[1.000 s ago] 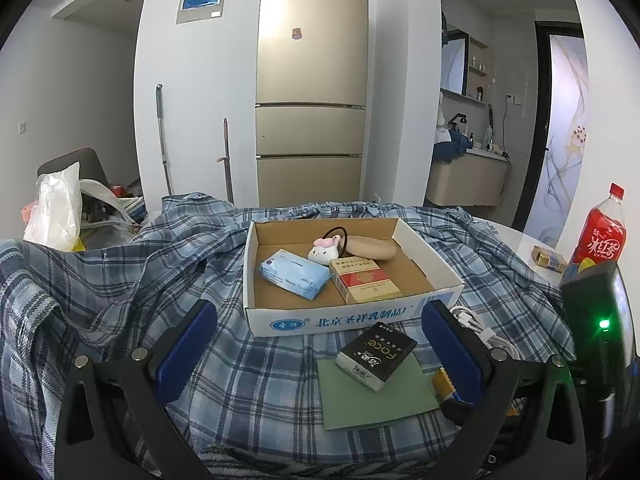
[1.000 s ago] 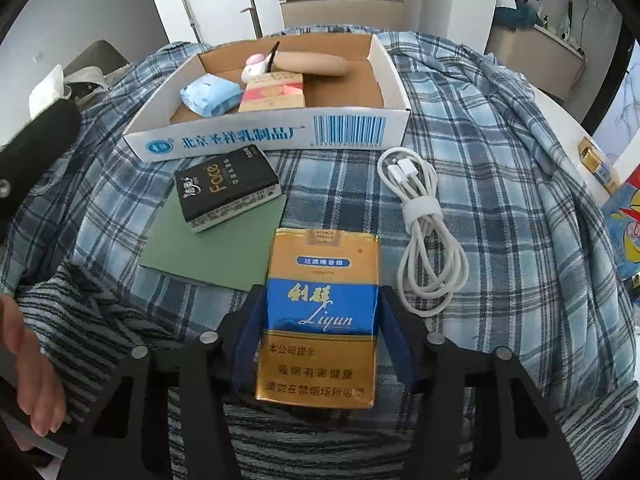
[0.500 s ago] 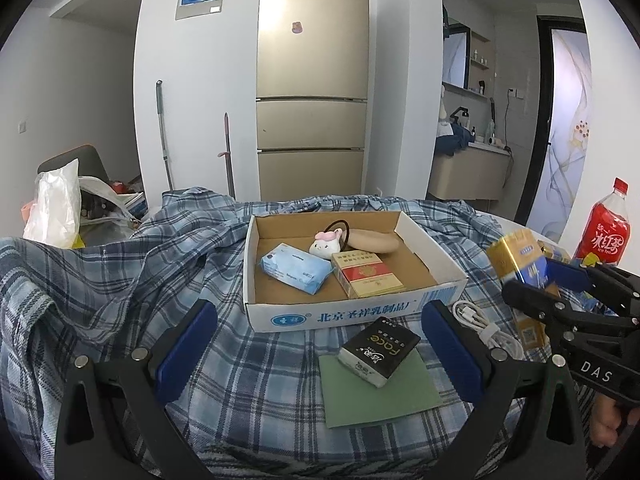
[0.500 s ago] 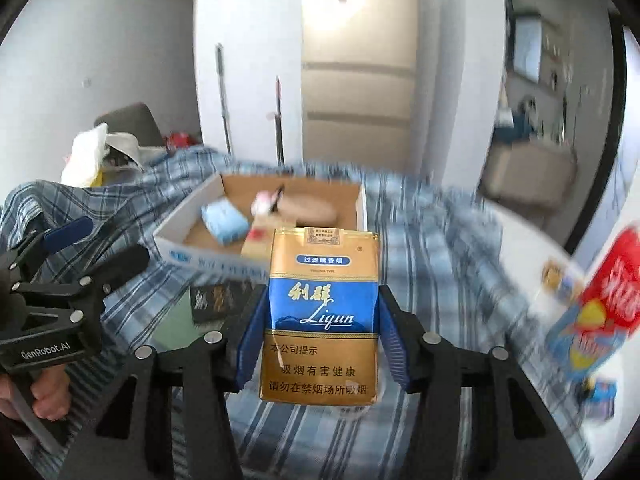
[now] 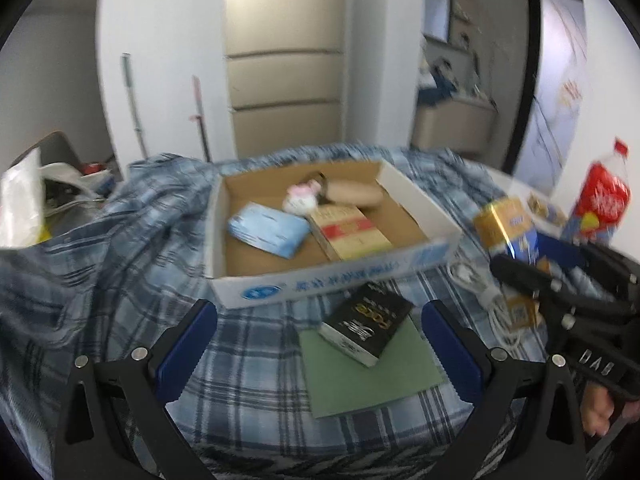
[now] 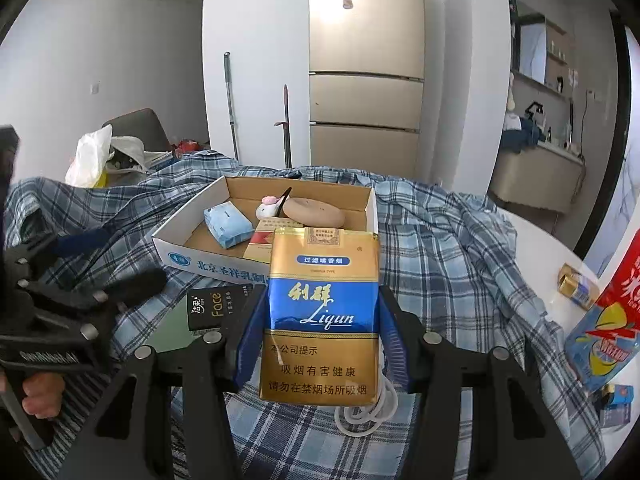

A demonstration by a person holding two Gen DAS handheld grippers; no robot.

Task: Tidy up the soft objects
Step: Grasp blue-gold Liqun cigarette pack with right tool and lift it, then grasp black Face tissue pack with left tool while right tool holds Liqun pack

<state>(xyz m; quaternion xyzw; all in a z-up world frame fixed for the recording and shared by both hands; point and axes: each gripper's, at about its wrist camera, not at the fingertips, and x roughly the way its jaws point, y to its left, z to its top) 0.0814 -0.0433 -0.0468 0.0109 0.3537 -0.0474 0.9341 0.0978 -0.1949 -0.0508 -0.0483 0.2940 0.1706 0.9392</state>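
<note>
Left wrist view
- left gripper [image 5: 320, 338]: lower frame, jaws spread wide, nothing between them.
- black pack [image 5: 366, 322]: centre, lying on a green sheet [image 5: 372, 376].
- cardboard box [image 5: 336, 282]: mid-frame on plaid cloth [image 5: 120, 264]; holds a blue tissue pack [image 5: 266, 230], a red-and-gold pack [image 5: 348, 232], a small plush [image 5: 301, 200].
- right gripper [image 5: 532, 258]: right edge, closed on the gold-and-blue pack [image 5: 506, 224].
- red bottle [image 5: 600, 200]: far right.

Right wrist view
- right gripper [image 6: 322, 338]: lower centre, pads pressing both sides of the gold-and-blue pack [image 6: 322, 316], held upright, off the cloth.
- cardboard box [image 6: 212, 264]: behind the pack, centre-left.
- white cable [image 6: 360, 412]: below the pack.
- left gripper [image 6: 104, 264]: left edge, jaws apart.
</note>
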